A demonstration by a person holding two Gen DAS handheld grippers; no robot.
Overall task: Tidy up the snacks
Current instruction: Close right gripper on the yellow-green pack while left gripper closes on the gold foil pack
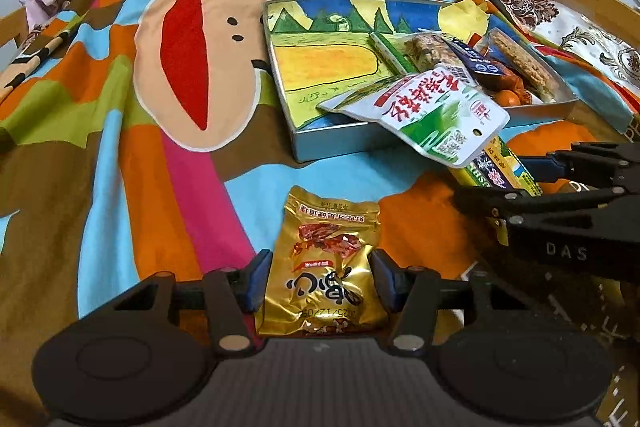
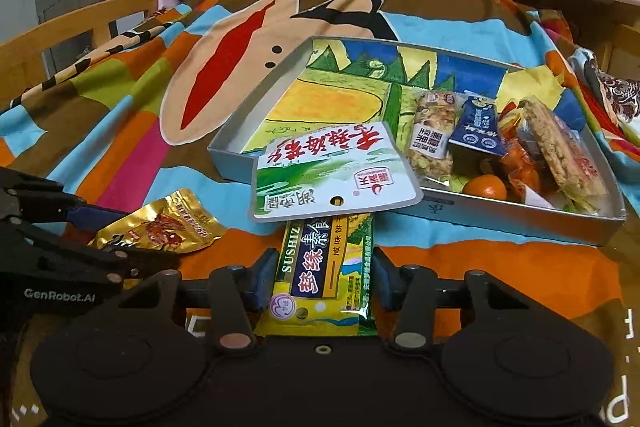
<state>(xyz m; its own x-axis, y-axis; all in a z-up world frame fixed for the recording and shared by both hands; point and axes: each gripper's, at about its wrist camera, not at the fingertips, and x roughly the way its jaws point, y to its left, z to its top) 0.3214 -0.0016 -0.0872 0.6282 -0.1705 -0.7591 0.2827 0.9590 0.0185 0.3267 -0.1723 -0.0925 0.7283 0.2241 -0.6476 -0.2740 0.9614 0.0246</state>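
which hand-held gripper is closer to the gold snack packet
Left. The left hand-held gripper has the gold snack packet between its fingers; the right hand-held gripper sits off to the side, straddling the yellow-green packet.

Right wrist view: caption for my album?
Right gripper straddles a yellow snack packet before the snack tray.
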